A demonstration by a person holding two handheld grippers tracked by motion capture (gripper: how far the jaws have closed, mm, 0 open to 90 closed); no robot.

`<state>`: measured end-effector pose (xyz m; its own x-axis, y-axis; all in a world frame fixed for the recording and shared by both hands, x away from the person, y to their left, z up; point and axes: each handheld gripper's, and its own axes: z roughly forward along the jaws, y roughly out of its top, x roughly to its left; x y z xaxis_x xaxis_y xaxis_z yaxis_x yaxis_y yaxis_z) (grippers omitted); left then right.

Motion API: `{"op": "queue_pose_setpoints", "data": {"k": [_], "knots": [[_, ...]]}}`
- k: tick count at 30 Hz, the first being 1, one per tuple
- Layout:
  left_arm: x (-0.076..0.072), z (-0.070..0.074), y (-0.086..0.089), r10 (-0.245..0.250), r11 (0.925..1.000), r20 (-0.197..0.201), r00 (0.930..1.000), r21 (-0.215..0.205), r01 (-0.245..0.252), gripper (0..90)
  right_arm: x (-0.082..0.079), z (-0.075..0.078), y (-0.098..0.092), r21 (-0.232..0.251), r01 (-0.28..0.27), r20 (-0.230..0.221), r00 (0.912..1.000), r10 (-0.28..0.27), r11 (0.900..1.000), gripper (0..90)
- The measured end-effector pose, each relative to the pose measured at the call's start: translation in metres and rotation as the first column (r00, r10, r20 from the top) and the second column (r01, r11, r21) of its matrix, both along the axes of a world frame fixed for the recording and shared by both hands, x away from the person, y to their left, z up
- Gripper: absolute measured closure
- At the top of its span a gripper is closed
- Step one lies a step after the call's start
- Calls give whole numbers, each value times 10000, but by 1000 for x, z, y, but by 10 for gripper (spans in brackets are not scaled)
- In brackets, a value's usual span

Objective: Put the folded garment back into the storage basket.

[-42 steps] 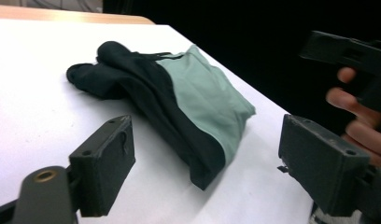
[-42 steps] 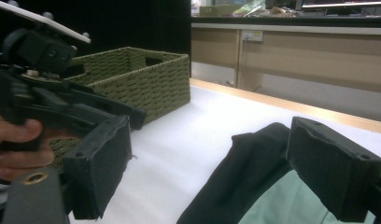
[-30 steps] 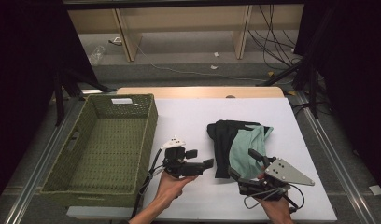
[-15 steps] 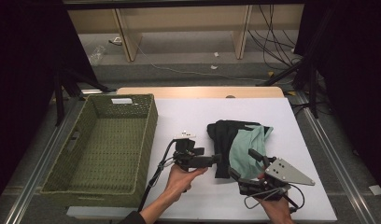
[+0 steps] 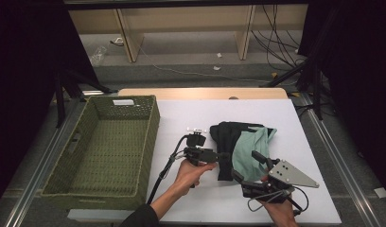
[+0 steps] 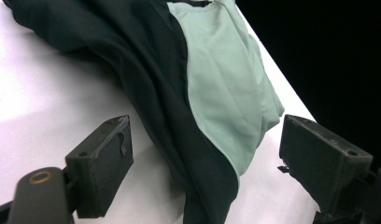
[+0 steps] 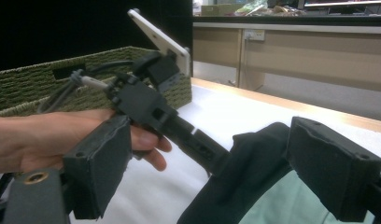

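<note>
1. High view: we see the crumpled dark and pale-green cloth garment (image 5: 241, 146) lying mid-table on the white table (image 5: 295, 123), right of the empty green woven basket (image 5: 106, 146). The left tongs (image 5: 223, 155) touch its dark edge; the right tongs (image 5: 248, 165) sit at its near edge.
2. Left gripper view: our jaws are spread, straddling the dark hem (image 6: 207, 186). It looks soft, light and floppy; we would pinch a bunched fold.
3. Right gripper view: these jaws are spread too, with the dark fabric (image 7: 244, 168) between them.
</note>
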<state>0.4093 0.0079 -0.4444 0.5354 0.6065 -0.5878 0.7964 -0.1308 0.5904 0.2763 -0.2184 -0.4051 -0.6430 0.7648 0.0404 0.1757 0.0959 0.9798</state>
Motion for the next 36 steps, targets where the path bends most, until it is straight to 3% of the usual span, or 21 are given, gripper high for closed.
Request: {"op": "queue_pose_setpoints", "data": {"k": [6,23,36], "knots": [[8,-6,-8,-37,9999,-386,9992,134,42,172,0,0,0,-4,-23,-30,10000,23,10000,152],[24,-17,-21,0,9988,-857,9963,498,43,198,0,0,1,-29,-71,-2,10000,71,10000,153],[32,-27,-28,-135,9992,-1261,9919,358,182,246,0,0,1,-25,-74,-37,10000,74,10000,154]]}}
